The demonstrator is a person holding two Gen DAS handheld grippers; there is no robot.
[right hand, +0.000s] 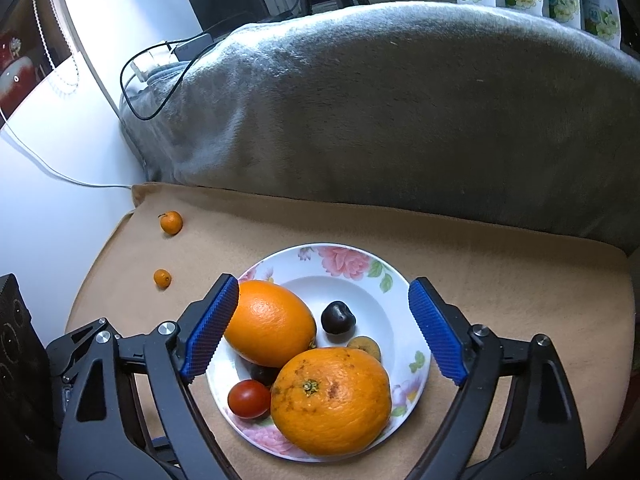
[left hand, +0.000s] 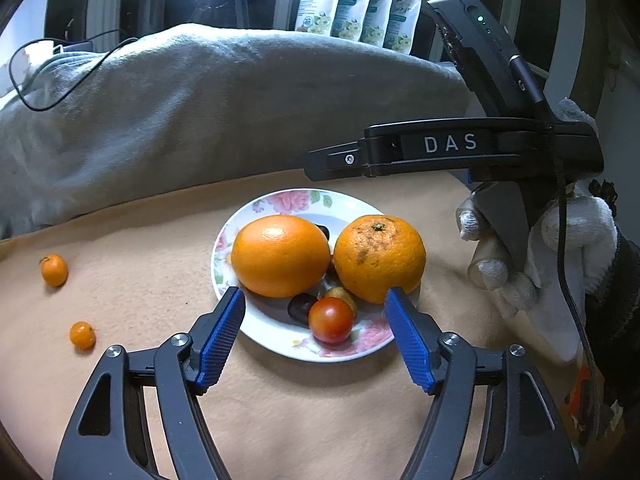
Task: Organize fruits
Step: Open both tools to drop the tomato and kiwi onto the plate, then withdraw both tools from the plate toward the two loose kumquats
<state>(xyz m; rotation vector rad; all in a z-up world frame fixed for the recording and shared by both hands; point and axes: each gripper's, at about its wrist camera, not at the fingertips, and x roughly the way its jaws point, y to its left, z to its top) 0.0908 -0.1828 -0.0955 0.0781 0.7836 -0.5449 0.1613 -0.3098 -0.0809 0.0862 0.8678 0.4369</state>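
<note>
While both hand-held grippers hovered released over the floral plate (right hand: pixel 340 258), the left hand-held gripper (left hand: pixel 316 294) and right hand-held gripper (right hand: pixel 324 286) held nothing. Crowded oranges (right hand: pixel 270 322) could roll off if nudged. Two kumquats (right hand: pixel 171 222) lay far left on the tan blanket (right hand: pixel 500 248), unobstructed; the grey cushion (right hand: pixel 400 100) sat beyond.

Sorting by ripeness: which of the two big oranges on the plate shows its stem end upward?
The speckled orange nearest the right gripper; the smoother orange shows none.
</note>
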